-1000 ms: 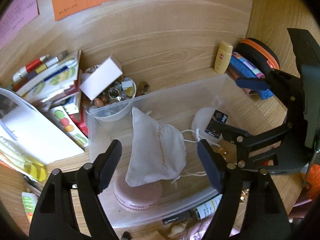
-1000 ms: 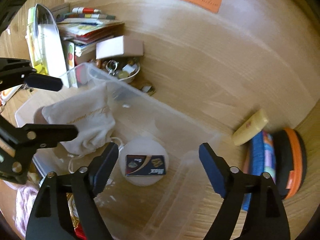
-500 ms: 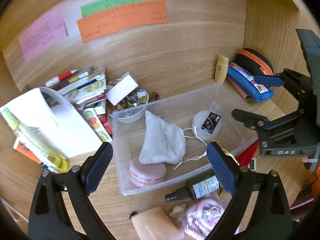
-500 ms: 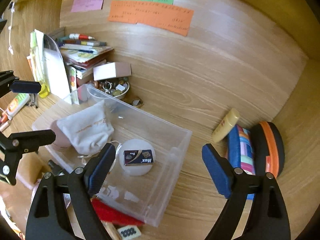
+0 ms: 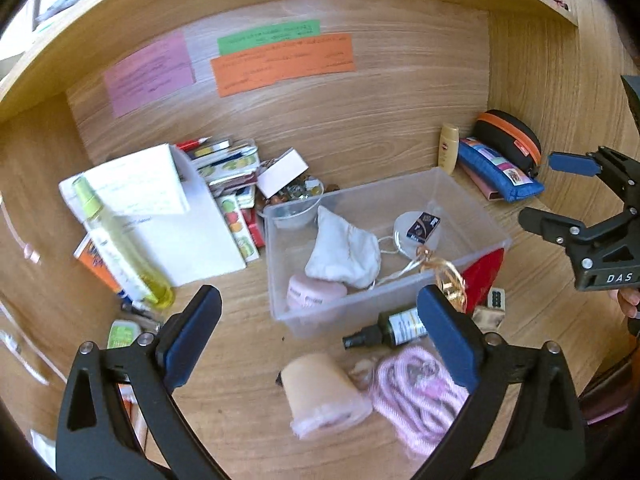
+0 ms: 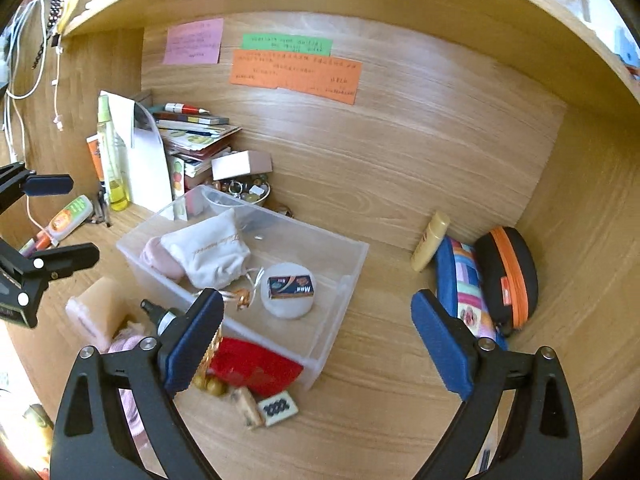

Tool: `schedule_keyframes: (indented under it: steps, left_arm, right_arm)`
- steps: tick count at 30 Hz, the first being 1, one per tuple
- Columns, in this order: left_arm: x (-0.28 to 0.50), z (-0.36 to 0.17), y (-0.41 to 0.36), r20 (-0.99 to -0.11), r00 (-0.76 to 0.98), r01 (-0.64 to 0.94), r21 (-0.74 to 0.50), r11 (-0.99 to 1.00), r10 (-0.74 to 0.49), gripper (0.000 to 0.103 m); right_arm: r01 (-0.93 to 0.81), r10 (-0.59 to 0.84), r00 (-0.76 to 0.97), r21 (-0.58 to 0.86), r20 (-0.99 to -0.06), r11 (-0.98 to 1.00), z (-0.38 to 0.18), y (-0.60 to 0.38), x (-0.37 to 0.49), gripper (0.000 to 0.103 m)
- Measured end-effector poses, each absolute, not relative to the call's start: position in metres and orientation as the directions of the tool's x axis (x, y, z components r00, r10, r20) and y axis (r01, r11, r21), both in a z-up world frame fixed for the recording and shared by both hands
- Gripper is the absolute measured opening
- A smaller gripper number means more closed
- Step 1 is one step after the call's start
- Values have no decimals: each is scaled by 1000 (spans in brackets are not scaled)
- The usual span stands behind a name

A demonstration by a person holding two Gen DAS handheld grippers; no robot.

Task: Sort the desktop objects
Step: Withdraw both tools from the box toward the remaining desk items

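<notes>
My left gripper (image 5: 318,334) has just been opening and now stands spread wide with nothing between its blue pads, and my right gripper (image 6: 316,344) has likewise just been opening and is just as wide and empty; both hang above the near edge of the desk, well clear of everything. Between them sits the clear plastic bin (image 5: 472,184), holding a white drawstring pouch (image 5: 344,246), a pink round case (image 5: 316,290) at its near left corner, and a white disc with a small dark box (image 6: 291,286) on top, printed "Max". A gold ribbon (image 5: 448,274) drapes over the bin's near rim. Unsorted things lie near me: a dark spray bottle (image 5: 386,328), a pink cord bundle (image 5: 416,392), a peach roll (image 5: 324,394), a red pouch (image 6: 256,366) against the bin wall and a small tile (image 6: 278,408). At far right are a yellow tube (image 6: 430,240), a blue pencil case (image 6: 460,280) and a black case with an orange zip (image 6: 508,276). I think the risks are snagging the ribbon or pouch strings and dragging the bin, the round bottle rolling from the pads, and knocking the tall yellow-green bottle (image 5: 120,248) leaning at far left. The right gripper's body reads "DAS"; the coloured notes (image 6: 296,74) on the back wall are too small to read
</notes>
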State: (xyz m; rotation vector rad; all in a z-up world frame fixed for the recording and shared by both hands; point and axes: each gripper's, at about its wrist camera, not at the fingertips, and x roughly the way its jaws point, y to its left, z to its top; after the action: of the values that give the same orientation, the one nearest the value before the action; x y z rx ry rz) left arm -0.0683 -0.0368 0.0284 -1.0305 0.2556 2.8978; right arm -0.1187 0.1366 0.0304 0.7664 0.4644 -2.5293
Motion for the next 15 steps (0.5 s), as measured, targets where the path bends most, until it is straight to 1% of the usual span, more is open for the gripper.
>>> schedule_keyframes:
  steps: [8,15]
  left_arm:
    - [-33,14,-56,-631,-776,-56,111,-992,-27,101]
    - [-21,-22,-65,-679,-734,-33,79,-996,-30,101]
  right_arm:
    - [491,-304,-760,-201,-574,-848,18,152,-90,94]
    - [483,-295,-746,-180,-597,-857,-7,166,-78,94]
